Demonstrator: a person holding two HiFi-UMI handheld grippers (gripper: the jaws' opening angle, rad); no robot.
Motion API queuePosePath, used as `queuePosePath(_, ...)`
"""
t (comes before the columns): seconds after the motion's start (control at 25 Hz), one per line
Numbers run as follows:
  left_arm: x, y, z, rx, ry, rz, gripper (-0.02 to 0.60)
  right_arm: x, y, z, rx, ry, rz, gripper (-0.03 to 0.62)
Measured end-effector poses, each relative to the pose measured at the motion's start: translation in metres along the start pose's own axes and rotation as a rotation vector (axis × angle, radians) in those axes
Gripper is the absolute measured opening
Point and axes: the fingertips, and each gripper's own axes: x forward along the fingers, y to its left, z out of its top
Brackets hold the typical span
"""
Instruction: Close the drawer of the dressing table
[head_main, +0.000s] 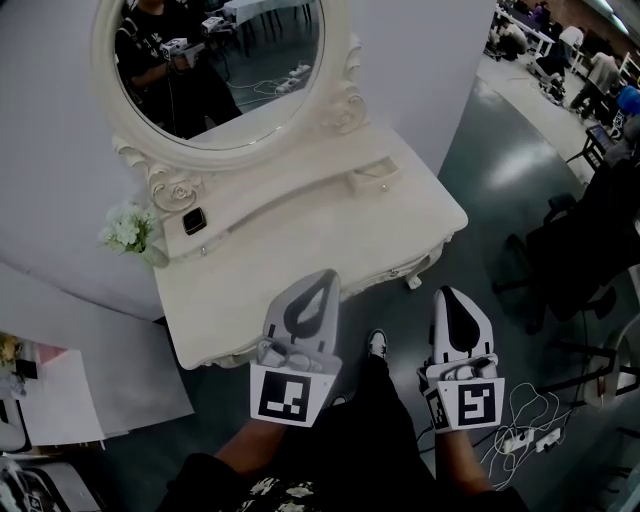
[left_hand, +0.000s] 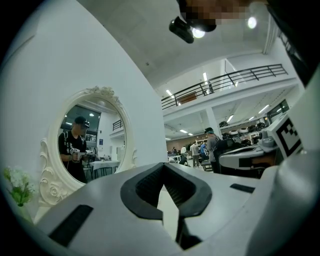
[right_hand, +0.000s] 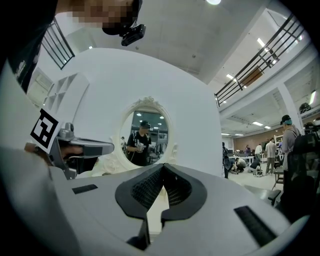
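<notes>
A white dressing table (head_main: 300, 270) with an oval mirror (head_main: 225, 60) stands in front of me in the head view. On its raised back shelf, a small drawer (head_main: 376, 177) at the right juts forward a little. My left gripper (head_main: 318, 282) hangs over the table's front edge, shut and holding nothing. My right gripper (head_main: 447, 296) is off the table's front right corner, above the floor, also shut and holding nothing. In the left gripper view the left gripper (left_hand: 163, 167) points level at the mirror (left_hand: 87, 145). In the right gripper view the right gripper (right_hand: 162, 167) faces the mirror (right_hand: 145, 137).
White flowers (head_main: 125, 228) and a small black object (head_main: 194, 221) sit at the table's left back. A dark chair (head_main: 570, 240) stands to the right. A power strip with cables (head_main: 525, 435) lies on the floor. A low white stand (head_main: 90, 385) is at the left.
</notes>
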Motion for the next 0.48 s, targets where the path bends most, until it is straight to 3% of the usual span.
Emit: queuePosePath(0.48,0.053,0.012,-0.003,-0.003,0.029,0.042,0.000,0.055,-0.030,-0.009,-0.002,0.022,0.057,-0.002)
